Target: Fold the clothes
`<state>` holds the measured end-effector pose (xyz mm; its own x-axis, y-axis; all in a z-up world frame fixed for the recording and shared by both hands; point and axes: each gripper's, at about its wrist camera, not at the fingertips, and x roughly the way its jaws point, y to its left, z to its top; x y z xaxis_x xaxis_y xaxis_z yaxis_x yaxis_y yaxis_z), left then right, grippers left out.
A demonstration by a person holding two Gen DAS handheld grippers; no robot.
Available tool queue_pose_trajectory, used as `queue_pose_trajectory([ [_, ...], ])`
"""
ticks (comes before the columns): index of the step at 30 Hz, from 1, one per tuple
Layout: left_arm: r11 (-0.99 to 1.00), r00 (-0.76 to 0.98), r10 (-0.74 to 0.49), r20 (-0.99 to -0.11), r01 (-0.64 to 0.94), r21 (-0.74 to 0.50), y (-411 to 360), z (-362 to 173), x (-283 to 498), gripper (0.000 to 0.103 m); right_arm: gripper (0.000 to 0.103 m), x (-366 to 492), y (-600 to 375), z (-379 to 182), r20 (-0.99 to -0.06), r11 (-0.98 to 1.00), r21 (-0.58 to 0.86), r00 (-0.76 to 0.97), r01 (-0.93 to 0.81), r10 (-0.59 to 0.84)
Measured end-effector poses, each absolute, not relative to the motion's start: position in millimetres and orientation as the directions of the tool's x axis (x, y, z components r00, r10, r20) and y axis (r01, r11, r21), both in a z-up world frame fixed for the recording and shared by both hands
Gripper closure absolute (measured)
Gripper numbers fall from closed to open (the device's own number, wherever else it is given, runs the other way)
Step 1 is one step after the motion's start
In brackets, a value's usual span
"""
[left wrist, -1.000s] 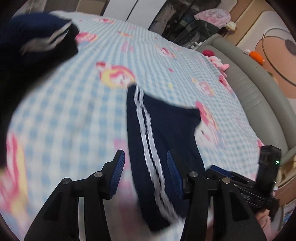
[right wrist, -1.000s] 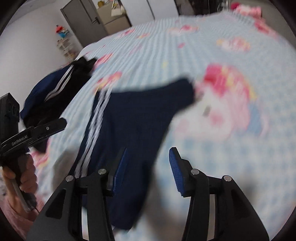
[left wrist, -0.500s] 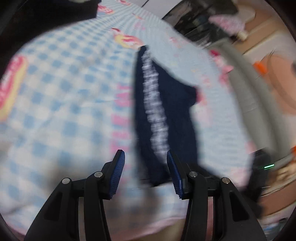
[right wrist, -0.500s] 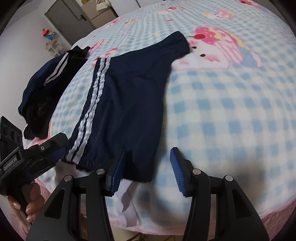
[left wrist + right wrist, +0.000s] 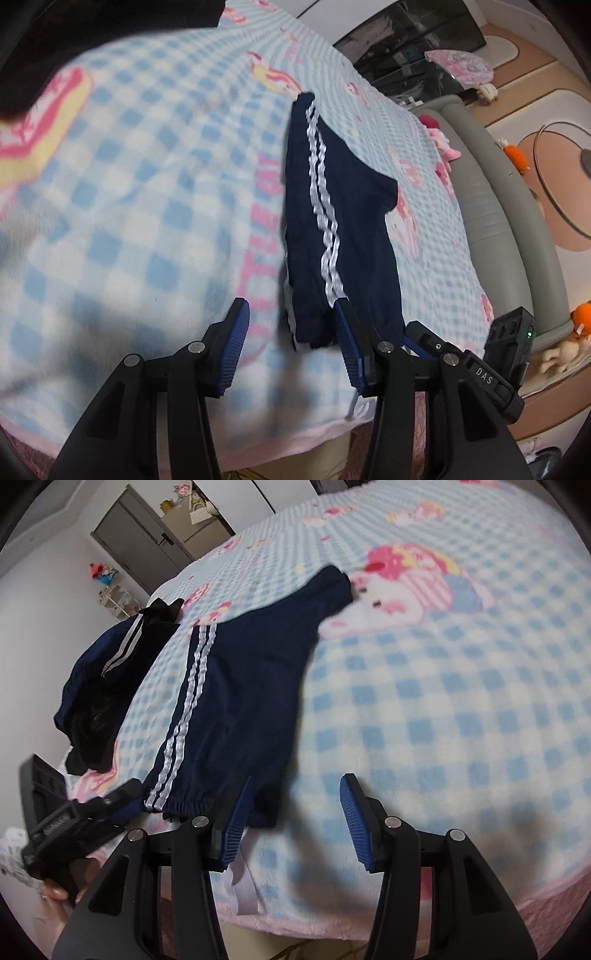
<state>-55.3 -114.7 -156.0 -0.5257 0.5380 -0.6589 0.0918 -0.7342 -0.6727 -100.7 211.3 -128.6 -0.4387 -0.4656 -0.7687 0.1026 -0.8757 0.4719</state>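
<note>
the navy shorts [image 5: 236, 701] lie flat near the edge of the bed [image 5: 424, 720], waistband nearest, so the left gripper [image 5: 291, 332] and right gripper [image 5: 295, 808], both about half open and empty, hover by its two corners ready to pinch.

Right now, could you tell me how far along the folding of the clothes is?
Early stage. Done: the navy shorts lie spread flat on the checked blanket. In hand: nothing gripped; the left gripper and right gripper hover open at the waistband end. Left: fold these shorts, then the dark heap beside them, which looks unfolded.
</note>
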Motion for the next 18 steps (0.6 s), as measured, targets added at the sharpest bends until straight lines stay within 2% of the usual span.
queue_pose_trajectory([
  [9, -0.625, -0.522, 0.641, -0.562, 0.069, -0.777, -112.2, -163.1, -60.9, 0.055, 0.053, -101.4, 207.8, -132.1, -0.730, -0.834, 0.544, -0.436, 0.097, -0.527],
  [12, -0.642, -0.500, 0.655, -0.566, 0.025, -0.766, -101.7, -159.1, -63.1, 0.055, 0.053, -103.4, 208.0, -131.6, -0.718, -0.824, 0.557, -0.439, 0.102, -0.540],
  [15, -0.684, -0.477, 0.621, -0.622, 0.058, -0.727, -93.6, -169.2, -70.4, 0.053, 0.053, -106.9, 205.2, -132.1, -0.704, -0.809, 0.575, -0.429, 0.123, -0.566],
  [18, -0.691, -0.478, 0.609, -0.633, 0.073, -0.719, -90.7, -174.4, -74.5, 0.052, 0.053, -114.9, 195.8, -143.5, -0.719, -0.811, 0.572, -0.400, 0.124, -0.568],
])
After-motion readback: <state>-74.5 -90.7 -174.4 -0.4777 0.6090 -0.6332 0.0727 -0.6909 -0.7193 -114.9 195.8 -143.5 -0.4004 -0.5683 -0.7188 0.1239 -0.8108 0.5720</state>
